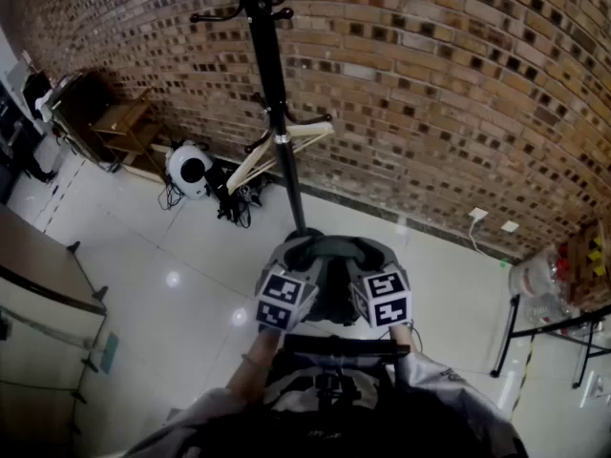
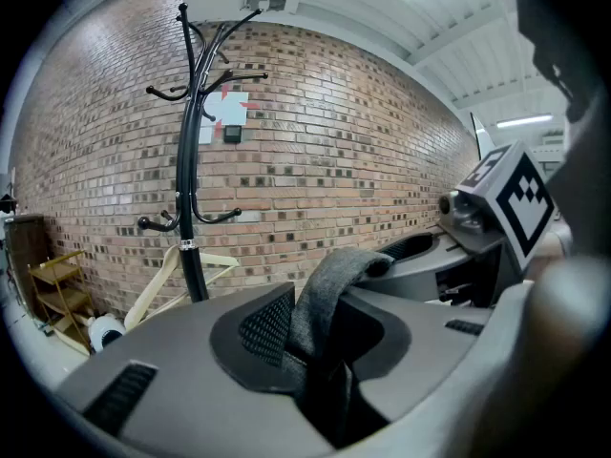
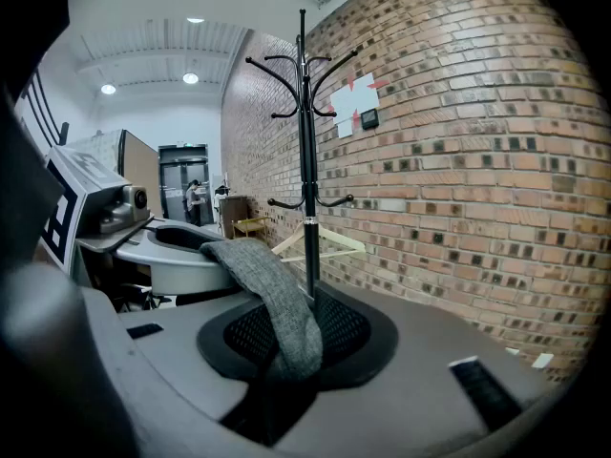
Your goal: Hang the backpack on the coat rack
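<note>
A tall black coat rack [image 1: 272, 93] stands on the tiled floor in front of the brick wall, straight ahead; it also shows in the gripper views [image 2: 191, 160] [image 3: 307, 141]. The dark backpack [image 1: 329, 389] hangs low, close to the person's body. Its grey woven top strap [image 2: 329, 284] [image 3: 272, 299] runs from one gripper to the other. My left gripper [image 1: 301, 260] [image 2: 320, 351] is shut on one end of the strap. My right gripper [image 1: 368, 260] [image 3: 286, 361] is shut on the other end. Both are side by side, short of the rack's pole.
A pale wooden hanger [image 1: 286, 146] hangs low on the rack. A white round device [image 1: 188, 168] with cables lies at the wall, a wooden shelf [image 1: 119, 122] to its left. A desk [image 1: 38, 275] stands at left, a black metal frame [image 1: 554, 327] and plastic bags [image 1: 549, 270] at right.
</note>
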`<state>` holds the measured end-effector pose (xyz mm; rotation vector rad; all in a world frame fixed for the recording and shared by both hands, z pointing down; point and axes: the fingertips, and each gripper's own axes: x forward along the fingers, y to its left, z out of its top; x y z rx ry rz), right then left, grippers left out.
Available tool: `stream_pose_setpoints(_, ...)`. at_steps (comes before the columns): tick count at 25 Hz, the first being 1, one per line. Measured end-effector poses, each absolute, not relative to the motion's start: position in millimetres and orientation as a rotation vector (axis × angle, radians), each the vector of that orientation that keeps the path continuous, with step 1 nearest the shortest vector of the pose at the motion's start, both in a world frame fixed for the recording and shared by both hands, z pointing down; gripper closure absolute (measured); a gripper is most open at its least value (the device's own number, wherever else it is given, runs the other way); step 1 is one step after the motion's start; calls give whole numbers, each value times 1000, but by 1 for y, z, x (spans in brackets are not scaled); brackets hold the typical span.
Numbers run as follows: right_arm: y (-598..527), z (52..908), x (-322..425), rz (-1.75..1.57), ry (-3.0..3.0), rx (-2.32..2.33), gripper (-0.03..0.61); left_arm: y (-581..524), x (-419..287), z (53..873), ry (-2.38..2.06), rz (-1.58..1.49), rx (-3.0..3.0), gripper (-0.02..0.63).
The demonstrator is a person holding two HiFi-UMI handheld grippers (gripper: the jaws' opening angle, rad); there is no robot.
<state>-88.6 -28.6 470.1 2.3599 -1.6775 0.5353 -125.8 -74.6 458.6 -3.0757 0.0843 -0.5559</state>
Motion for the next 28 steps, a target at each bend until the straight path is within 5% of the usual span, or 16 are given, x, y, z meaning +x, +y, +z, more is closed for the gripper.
stream_pose_setpoints(28,-92,458,53,504,-1714,2326,471,-134,14,450,139,-554,-3117,524)
